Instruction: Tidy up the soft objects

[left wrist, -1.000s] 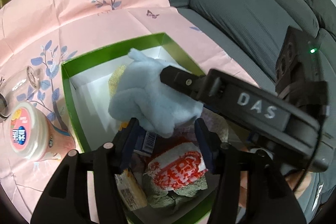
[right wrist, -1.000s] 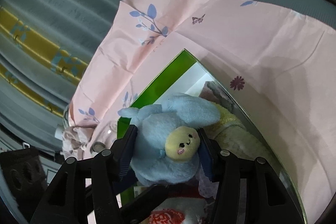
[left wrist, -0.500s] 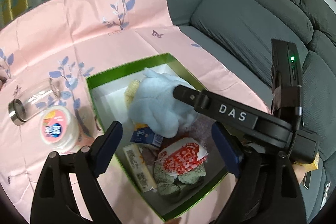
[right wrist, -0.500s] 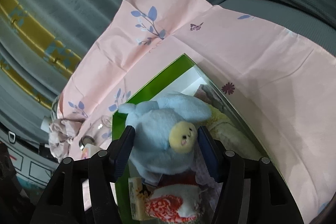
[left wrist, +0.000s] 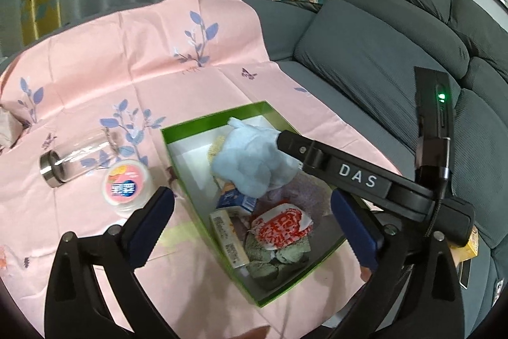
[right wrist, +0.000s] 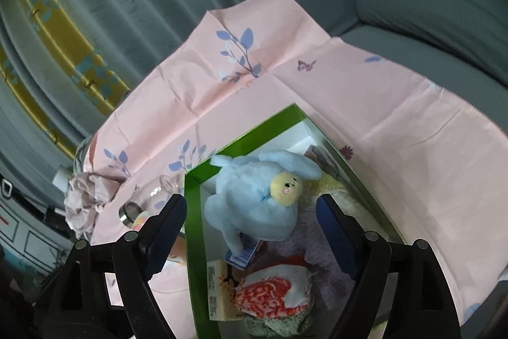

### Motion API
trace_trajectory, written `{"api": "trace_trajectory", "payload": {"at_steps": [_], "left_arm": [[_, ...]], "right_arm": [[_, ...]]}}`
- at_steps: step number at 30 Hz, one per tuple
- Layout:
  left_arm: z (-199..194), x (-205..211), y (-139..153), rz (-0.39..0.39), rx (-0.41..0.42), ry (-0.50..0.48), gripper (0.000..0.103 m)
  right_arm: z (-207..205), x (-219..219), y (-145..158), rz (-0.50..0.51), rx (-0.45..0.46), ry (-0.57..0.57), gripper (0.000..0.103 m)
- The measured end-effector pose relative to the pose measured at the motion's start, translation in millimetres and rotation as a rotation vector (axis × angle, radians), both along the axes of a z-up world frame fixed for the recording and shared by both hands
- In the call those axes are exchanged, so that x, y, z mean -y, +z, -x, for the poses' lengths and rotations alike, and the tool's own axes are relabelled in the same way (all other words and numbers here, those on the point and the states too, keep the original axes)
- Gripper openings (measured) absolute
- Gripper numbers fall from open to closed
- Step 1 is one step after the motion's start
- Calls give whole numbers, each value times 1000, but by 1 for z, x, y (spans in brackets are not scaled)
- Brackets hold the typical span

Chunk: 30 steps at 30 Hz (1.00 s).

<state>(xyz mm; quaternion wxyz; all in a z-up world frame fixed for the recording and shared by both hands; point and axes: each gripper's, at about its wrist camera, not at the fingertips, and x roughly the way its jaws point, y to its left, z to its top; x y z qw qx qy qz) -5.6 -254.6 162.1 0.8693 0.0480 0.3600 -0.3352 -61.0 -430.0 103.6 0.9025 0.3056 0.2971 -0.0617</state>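
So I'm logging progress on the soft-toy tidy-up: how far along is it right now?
Done: the pale blue plush bunny lies in the green cardboard box with the red-and-white plush. In hand: nothing; the left gripper and right gripper are open. Left: a crumpled lilac cloth lies outside on the pink sheet.

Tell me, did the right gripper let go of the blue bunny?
Yes. The right gripper opened and backed away; the blue bunny now lies in the green box.
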Motion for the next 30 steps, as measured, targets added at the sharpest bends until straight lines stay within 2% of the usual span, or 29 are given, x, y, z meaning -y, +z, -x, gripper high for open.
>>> {"api": "trace_trajectory", "payload": {"at_steps": [4, 12, 17, 22, 30], "left_arm": [[6, -11, 5, 27, 2, -2, 100], [18, -28, 17, 42, 44, 38, 101], [20, -38, 19, 47, 49, 56, 102], [21, -45, 19, 50, 42, 67, 102], [21, -53, 17, 46, 30, 77, 102]], "right_arm": [[8, -10, 12, 28, -4, -9, 86], [36, -28, 40, 84, 53, -13, 86], [59, -39, 57, 171, 83, -63, 86], [73, -45, 66, 234, 94, -103, 86], [76, -44, 69, 265, 78, -137, 86]]}}
